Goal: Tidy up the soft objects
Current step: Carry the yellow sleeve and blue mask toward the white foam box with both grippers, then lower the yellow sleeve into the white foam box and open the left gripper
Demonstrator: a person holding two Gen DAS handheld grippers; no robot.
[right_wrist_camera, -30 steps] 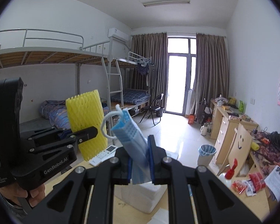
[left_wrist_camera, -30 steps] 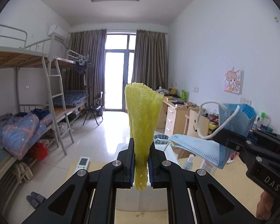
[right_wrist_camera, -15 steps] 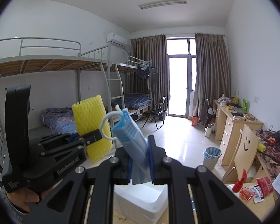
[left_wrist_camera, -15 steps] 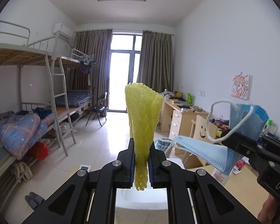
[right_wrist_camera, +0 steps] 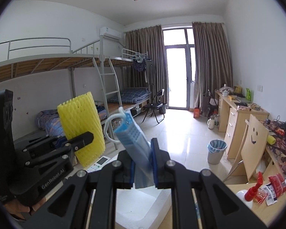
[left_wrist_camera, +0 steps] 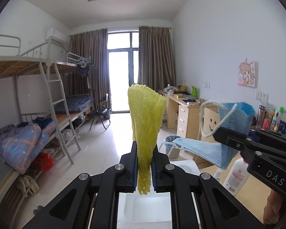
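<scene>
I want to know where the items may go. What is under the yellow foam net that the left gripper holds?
Below the yellow foam net, a white foam box shows between the fingers of the left gripper. The black fingers cover its sides, so its contents cannot be seen.

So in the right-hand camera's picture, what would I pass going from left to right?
Other hand's tongs → yellow foam net → blue face mask → folding chair → waste bin → smiley-face chair back → red spray bottle.
</scene>
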